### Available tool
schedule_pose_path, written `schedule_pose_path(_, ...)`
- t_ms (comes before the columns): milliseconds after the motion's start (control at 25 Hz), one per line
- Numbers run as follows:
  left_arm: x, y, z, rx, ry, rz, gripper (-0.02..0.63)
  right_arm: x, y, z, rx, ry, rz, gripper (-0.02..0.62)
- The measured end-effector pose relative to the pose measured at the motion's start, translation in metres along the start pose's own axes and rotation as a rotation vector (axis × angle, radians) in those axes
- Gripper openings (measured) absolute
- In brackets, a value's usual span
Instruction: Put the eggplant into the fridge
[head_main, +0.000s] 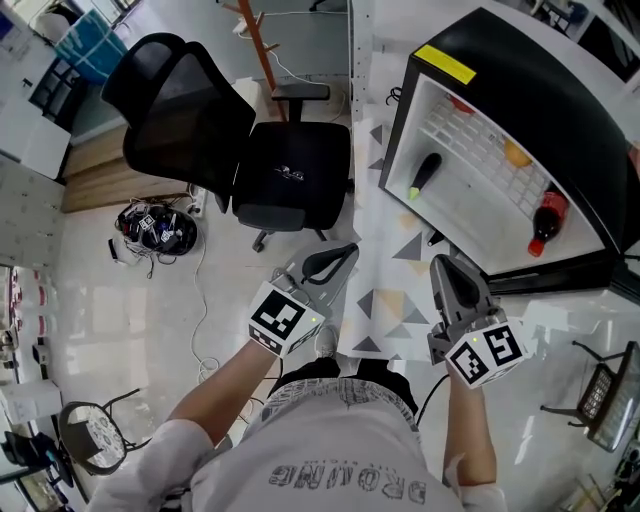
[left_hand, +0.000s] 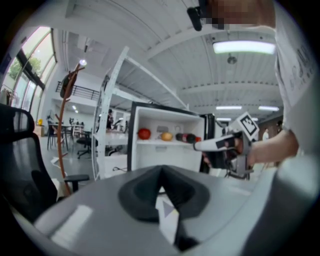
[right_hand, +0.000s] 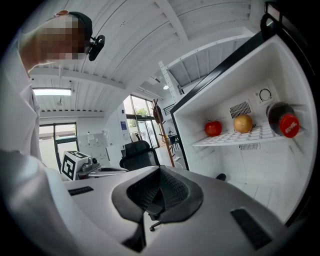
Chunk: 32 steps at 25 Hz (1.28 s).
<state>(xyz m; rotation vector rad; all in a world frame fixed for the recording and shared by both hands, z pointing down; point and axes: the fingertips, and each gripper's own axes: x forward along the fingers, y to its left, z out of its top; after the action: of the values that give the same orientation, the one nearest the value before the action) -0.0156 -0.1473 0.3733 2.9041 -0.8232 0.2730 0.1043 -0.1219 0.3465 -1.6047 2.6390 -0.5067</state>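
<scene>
The fridge (head_main: 540, 90) stands open. The eggplant (head_main: 424, 173) lies on the fridge floor, under the wire shelf (head_main: 470, 140) that holds a red-capped bottle (head_main: 545, 218). Just in front of the fridge, the left gripper (head_main: 333, 260) and right gripper (head_main: 448, 268) are each closed on nothing. The placing looks done. What is probably left is closing the fridge, and that calls for a push.

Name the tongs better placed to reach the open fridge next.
Right. The right tongs sit just before the open fridge, facing its shelf. The left tongs sit further off, nearer the chair. Both are shut and empty; the eggplant already lies inside.
</scene>
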Motion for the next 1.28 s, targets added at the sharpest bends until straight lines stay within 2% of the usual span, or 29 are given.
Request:
schedule_pose_path(320, -0.015, 0.0, 0.018, 0.011, -0.036, -0.006, 0.006, -0.005, 0.012, 0.002, -0.009, -0.015, 0.006, 0.003)
schedule_pose_path(1280, -0.02, -0.007, 0.022, -0.002, -0.048, -0.007, 0.006, -0.007, 0.025, -0.001, -0.013, -0.009, 0.03, 0.003)
